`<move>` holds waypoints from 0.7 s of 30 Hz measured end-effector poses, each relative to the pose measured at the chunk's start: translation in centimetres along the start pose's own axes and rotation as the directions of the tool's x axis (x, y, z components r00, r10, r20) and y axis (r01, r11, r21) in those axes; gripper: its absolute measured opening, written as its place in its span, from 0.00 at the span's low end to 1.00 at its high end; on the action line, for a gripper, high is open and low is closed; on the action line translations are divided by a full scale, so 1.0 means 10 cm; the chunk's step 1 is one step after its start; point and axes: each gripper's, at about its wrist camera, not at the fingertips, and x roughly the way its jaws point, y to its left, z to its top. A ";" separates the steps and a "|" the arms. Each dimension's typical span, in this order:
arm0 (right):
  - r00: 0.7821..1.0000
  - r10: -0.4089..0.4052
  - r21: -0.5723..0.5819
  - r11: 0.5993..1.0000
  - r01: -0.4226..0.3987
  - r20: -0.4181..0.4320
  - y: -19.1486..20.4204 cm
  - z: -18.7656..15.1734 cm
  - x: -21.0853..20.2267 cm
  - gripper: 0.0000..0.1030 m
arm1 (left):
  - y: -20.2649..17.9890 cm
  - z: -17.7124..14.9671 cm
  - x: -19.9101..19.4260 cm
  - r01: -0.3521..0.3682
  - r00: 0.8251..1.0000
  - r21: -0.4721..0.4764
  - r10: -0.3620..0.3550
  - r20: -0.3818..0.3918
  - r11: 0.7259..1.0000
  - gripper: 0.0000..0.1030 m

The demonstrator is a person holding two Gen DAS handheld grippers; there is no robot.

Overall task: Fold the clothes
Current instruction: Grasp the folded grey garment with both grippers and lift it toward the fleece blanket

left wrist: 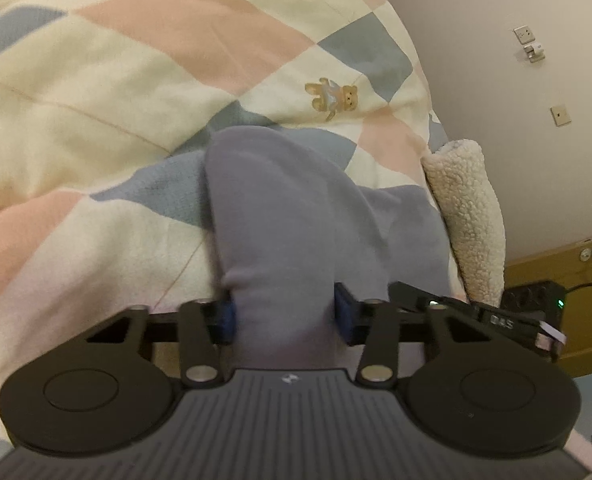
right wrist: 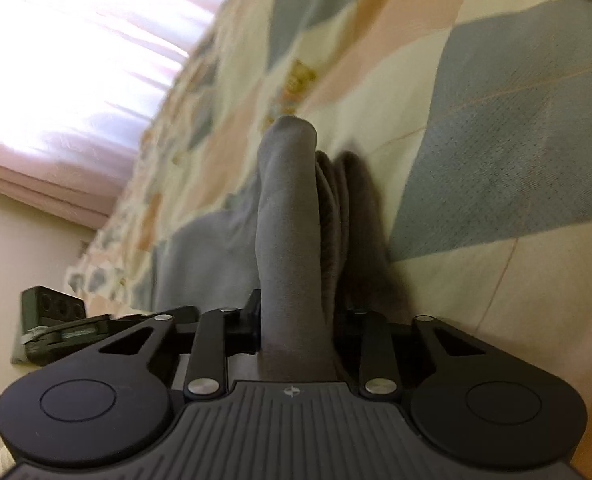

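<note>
A grey-lilac garment [left wrist: 287, 216] lies bunched on a quilt of cream, pink and blue-grey diamonds [left wrist: 95, 92]. My left gripper [left wrist: 283, 312] is shut on a thick fold of it, cloth filling the gap between the blue pads [left wrist: 344, 312]. In the right wrist view the same garment [right wrist: 287, 220] stands up in a narrow ridge, with more folds hanging to its right. My right gripper [right wrist: 296, 328] is shut on that ridge; its fingertips are mostly hidden by cloth. Each gripper shows at the edge of the other's view.
A cream fleece blanket [left wrist: 464, 216] lies at the quilt's right edge, against a pale wall with sockets [left wrist: 524, 34]. A black power strip [left wrist: 536, 300] sits by a wooden door. In the right wrist view a bright pink curtain [right wrist: 75, 60] fills the upper left.
</note>
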 end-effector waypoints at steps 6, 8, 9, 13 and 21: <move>0.984 0.064 0.044 0.996 -0.073 0.165 0.07 -0.10 -0.52 0.26 | -0.64 0.21 -0.06 -0.075 0.997 0.141 0.077 -0.008 0.987 0.31; 0.964 0.048 0.058 0.996 -0.066 0.262 0.08 -0.06 -0.84 0.26 | -1.04 0.41 0.04 -0.044 0.999 0.210 0.048 -0.015 0.977 0.31; 0.948 0.034 0.068 0.996 -0.059 0.316 0.08 -0.03 -1.03 0.26 | -1.30 0.54 0.13 -0.019 0.999 0.257 0.026 -0.023 0.966 0.31; 0.844 -0.050 0.115 0.993 -0.014 0.534 0.09 0.12 -1.79 0.26 | -2.32 1.04 0.50 0.082 0.996 0.434 -0.059 -0.066 0.897 0.31; 0.586 -0.223 0.320 0.945 -0.066 0.779 -0.31 0.33 -2.70 0.27 | -4.13 1.75 1.56 0.243 0.965 0.716 -0.089 -0.246 0.654 0.33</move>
